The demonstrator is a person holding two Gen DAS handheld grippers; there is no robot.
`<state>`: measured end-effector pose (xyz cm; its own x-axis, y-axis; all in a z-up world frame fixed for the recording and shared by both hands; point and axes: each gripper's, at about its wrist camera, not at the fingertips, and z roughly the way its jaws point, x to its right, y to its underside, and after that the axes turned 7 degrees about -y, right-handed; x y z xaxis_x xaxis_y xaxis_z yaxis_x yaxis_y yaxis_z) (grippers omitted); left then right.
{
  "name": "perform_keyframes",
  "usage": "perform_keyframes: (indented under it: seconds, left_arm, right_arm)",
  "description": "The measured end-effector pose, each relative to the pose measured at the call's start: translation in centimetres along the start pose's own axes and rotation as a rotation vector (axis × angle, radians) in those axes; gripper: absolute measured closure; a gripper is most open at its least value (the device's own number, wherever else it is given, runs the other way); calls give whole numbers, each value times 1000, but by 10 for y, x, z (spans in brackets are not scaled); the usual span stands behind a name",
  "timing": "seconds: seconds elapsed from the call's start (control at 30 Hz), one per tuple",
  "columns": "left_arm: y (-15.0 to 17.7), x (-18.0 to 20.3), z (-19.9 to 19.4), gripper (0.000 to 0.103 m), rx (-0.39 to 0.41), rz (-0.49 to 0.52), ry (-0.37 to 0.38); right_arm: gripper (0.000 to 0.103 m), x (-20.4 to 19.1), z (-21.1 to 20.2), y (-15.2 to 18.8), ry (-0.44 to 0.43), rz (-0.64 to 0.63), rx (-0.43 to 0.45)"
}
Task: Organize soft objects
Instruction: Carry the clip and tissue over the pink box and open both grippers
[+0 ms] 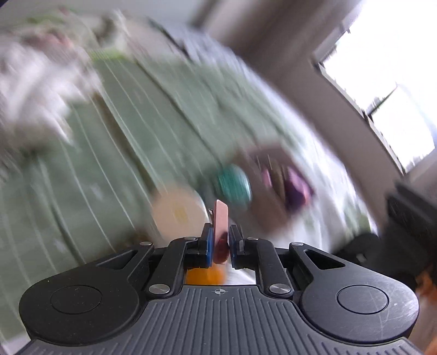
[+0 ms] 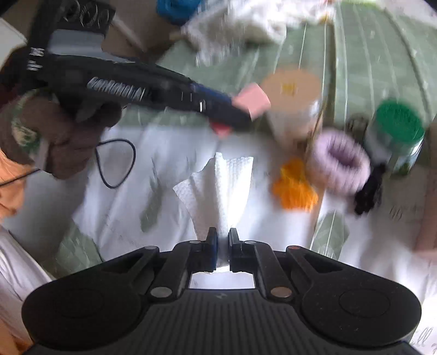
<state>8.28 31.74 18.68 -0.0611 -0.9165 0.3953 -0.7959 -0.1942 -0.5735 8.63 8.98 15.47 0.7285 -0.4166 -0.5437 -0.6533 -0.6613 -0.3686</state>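
My left gripper (image 1: 220, 240) is shut on a flat pink sponge (image 1: 220, 218), held above the bed; it also shows in the right wrist view (image 2: 252, 101) at the tip of the left gripper (image 2: 240, 112). My right gripper (image 2: 223, 240) is shut on a white paper towel (image 2: 218, 188) that fans out ahead of it. On the bed lie a lilac fuzzy scrunchie (image 2: 340, 163), an orange soft piece (image 2: 295, 188) and a black item (image 2: 368, 191). Both views are motion-blurred.
A beige-lidded tub (image 2: 292, 90) and a green-lidded jar (image 2: 398, 128) stand on the green striped bedcover (image 2: 368, 54). A brown box (image 1: 275, 185) with purple items sits near the bed edge. White crumpled cloth (image 2: 245, 24) lies farther back. A window (image 1: 382, 68) is at right.
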Motion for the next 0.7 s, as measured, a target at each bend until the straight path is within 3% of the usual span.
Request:
perform_keyframes:
  seconds: [0.07,0.17,0.27,0.37,0.5,0.63,0.7]
  left_arm:
    - [-21,6,-15,88,105,-19,-49]
    - [-48,31,-18,88,199,-22,-96]
    - [-71,65,2,88,203,-28,-45]
    - [-90,117,42,88,170,31,38]
    - [-103,172,110,87,121,30,159]
    - [-101,181,168,82,65,-70,133]
    - [-95,178,173,81,47,-52,133]
  right_arm:
    - [95,-3,-29,-13,19,-14,101]
    - [95,-1,-89,-27,104,-56,278]
    - [95,10,-146,-31,262,-59,428]
    - [95,42,-193,-26,367,6,528]
    - [93,98,-221,-13,476,129,548]
    - [74,167,-210,8,505,285,480]
    - [73,187,-206,20,480,333,479]
